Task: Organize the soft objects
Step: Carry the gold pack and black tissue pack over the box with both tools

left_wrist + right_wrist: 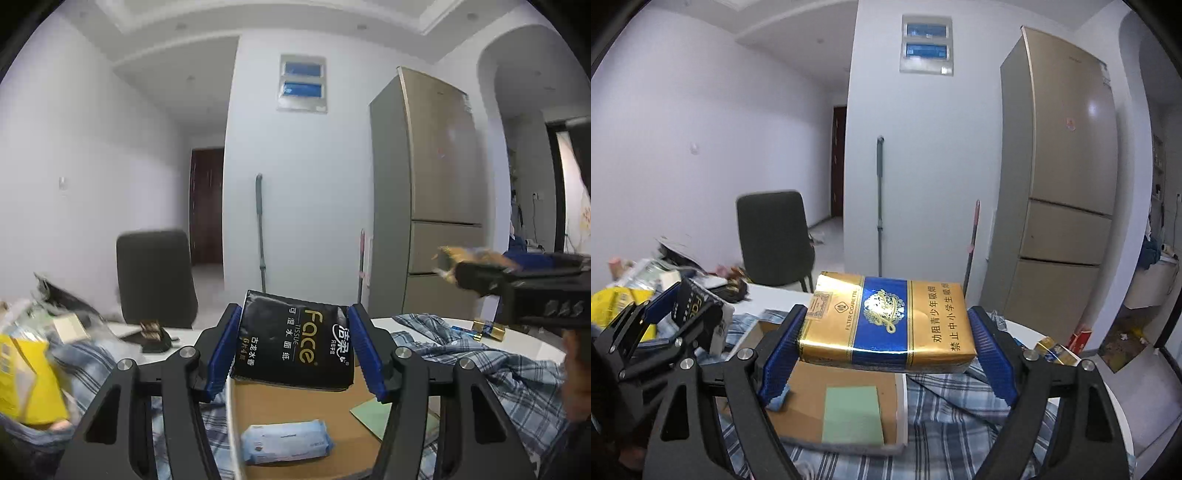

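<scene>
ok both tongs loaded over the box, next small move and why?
Probably lower the left tongs and release the black tissue pack into the cardboard box: it hangs right above the box floor, where a blue wipes pack already lies. The right tongs grip a cigarette pack.

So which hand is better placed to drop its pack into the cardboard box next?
Left, probably. The left tool holds the black tissue pack directly over the cardboard box, above the wipes pack. The right tool holds the cigarette pack nearer the box's edge.
</scene>
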Available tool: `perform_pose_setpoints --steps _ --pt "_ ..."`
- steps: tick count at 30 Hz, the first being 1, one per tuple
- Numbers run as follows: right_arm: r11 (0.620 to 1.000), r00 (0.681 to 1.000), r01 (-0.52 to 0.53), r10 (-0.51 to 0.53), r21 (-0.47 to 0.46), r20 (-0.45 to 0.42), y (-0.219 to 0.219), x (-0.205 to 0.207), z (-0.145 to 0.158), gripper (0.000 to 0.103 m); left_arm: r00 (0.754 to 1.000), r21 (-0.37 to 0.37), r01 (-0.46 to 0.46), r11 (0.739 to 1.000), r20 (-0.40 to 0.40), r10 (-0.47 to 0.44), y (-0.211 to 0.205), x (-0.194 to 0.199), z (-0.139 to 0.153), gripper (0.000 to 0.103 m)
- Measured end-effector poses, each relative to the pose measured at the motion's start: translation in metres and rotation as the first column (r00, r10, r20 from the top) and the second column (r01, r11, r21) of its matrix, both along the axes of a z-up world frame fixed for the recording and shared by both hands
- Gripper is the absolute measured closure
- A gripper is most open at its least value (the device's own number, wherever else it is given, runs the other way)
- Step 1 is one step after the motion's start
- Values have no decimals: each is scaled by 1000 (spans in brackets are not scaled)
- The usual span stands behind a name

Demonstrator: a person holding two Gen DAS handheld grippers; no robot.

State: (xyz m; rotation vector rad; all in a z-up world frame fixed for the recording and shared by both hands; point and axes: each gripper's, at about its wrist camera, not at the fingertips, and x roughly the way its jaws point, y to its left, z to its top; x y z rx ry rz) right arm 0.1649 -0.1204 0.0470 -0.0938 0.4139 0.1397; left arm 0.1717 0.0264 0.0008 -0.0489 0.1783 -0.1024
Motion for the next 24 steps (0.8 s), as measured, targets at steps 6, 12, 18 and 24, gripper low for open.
perform_pose_setpoints --steps 6,12,18,24 --pt "999 997 -10 13 37 -81 9 42 -26 18 998 -8 -69 998 0 69 14 15 -11 42" --pt "999 986 -21 26 31 -167 11 55 -57 18 997 -7 -62 998 -50 61 20 12 -29 42" --pt "999 971 -49 46 -10 -236 15 58 -79 18 997 -4 -38 999 -74 38 17 15 -35 42" --pt "998 958 -39 23 -51 -284 19 59 -90 18 995 6 -41 999 -91 41 13 18 -40 42"
